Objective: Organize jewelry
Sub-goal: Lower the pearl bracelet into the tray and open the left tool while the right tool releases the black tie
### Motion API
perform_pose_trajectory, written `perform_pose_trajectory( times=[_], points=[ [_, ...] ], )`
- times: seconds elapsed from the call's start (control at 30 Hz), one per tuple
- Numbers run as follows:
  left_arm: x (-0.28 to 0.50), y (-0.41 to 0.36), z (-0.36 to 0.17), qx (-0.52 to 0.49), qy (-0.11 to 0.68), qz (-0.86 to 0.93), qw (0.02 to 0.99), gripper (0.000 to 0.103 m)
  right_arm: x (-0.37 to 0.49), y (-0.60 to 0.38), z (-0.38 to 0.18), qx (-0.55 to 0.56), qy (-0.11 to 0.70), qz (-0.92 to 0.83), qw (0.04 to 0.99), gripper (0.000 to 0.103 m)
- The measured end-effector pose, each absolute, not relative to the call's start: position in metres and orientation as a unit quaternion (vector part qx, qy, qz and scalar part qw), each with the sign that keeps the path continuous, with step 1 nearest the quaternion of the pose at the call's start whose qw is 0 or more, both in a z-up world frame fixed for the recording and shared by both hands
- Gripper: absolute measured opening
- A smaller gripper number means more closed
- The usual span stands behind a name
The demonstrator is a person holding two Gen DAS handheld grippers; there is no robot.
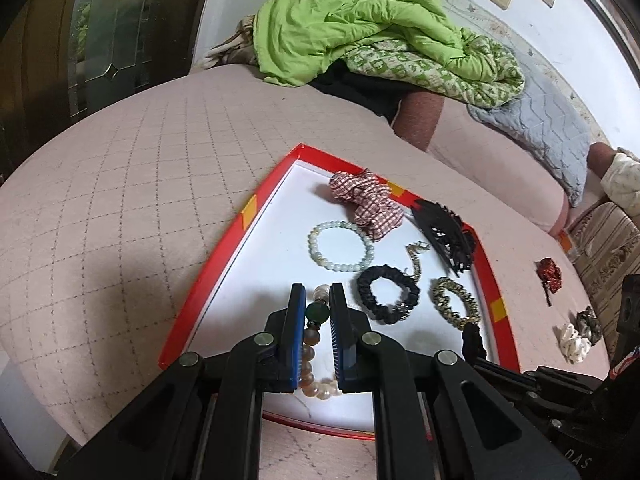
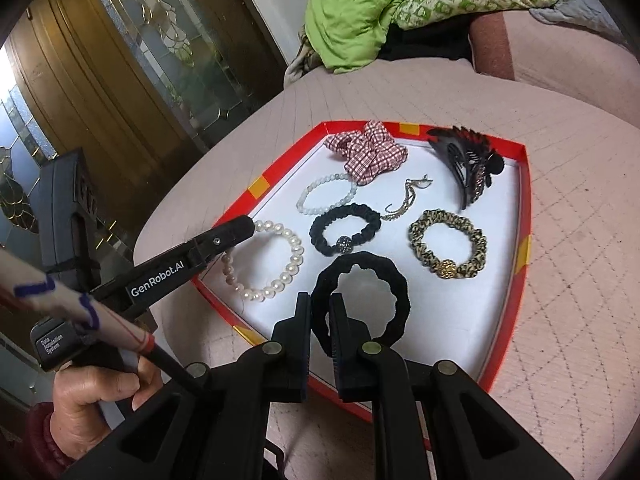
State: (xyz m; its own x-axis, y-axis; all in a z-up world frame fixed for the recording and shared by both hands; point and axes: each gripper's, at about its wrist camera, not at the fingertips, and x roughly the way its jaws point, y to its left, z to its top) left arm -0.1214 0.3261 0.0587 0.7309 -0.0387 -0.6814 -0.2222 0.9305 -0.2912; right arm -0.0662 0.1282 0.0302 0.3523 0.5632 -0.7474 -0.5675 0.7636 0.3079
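Here the right gripper (image 2: 320, 320) pinches a ruffled black scrunchie (image 2: 360, 280), while the left gripper (image 1: 318, 312), slightly parted, straddles a glossy pearl bracelet (image 1: 316, 344) inside the red-rimmed tray (image 1: 208, 268).

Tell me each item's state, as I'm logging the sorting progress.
Left tongs: open around pearl bracelet, not pinching.
Right tongs: shut on black scrunchie.
Red tray: open, lidless.
Hair claw: leaning on tray wall.
Leopard scrunchie: flat in tray.
White scrunchie: outside tray.
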Motion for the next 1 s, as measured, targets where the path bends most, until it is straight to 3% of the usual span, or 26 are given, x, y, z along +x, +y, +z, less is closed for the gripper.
perform_pose_trajectory(
  times=[1.0],
  points=[
    [-0.113,0.328,0.053,-0.167,0.375,0.075,0.909,0.011,-0.047,0.15,0.004,-0.031,0.493,0.334,0.803,0.012]
  ],
)
